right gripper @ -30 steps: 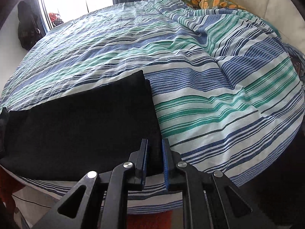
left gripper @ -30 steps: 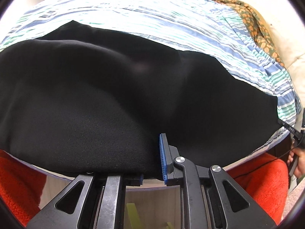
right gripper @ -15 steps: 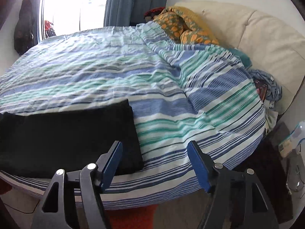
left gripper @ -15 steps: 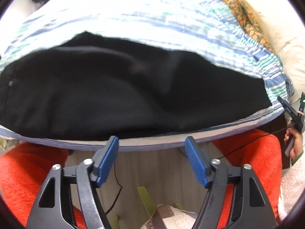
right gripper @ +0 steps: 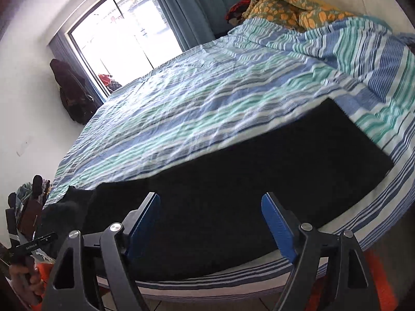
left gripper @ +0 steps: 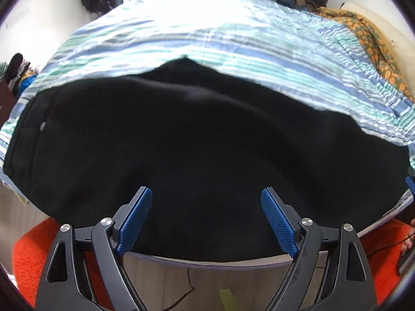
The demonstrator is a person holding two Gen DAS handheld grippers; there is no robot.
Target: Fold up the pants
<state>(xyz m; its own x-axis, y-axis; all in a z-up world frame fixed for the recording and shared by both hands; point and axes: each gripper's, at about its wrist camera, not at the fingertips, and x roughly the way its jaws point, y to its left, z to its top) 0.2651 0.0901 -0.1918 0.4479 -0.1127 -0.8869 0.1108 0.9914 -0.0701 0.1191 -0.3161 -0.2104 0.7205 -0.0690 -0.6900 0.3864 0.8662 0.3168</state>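
Note:
Black pants point(left gripper: 197, 140) lie flat along the near edge of the striped bed, legs laid together; they also show in the right wrist view point(right gripper: 259, 176), waistband at the left, leg ends at the right. My left gripper point(left gripper: 206, 202) is open and empty over the pants' near edge. My right gripper point(right gripper: 210, 207) is open and empty above the middle of the pants. The tip of the right gripper shows at the left wrist view's right edge point(left gripper: 409, 181).
The bed has a blue, green and white striped cover point(right gripper: 207, 98). An orange-patterned blanket point(right gripper: 290, 7) lies at the head. An orange rug point(left gripper: 28, 256) lies below the bed edge. A window point(right gripper: 122, 31) is behind the bed.
Both grippers let go of the pants and opened. They pulled back from the bed edge, then came forward over the pants; the right one swung left toward the middle.

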